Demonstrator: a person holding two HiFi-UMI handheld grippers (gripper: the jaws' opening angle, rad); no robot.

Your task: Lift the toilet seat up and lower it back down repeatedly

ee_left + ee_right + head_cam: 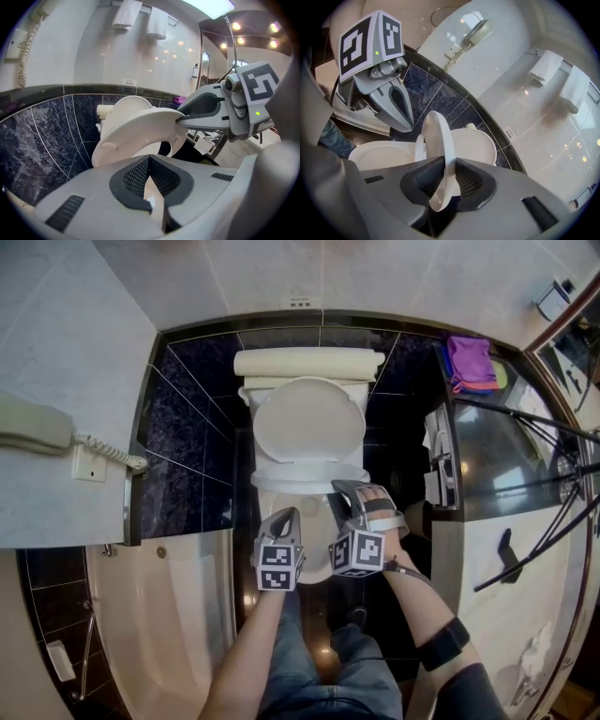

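Above the toilet bowl [379, 157] the toilet seat [438, 136] stands half raised, its front rim clamped by the right gripper [443, 168]. The left gripper [149, 164], closed on nothing, hovers before the bowl. I would follow the hinge arc slowly, without twisting.

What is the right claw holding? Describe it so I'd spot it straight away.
Find the white toilet against the dark tiled wall. The seat is the thin ring tilted half up, its front edge pinched by the right gripper; the lid behind it is a solid oval.
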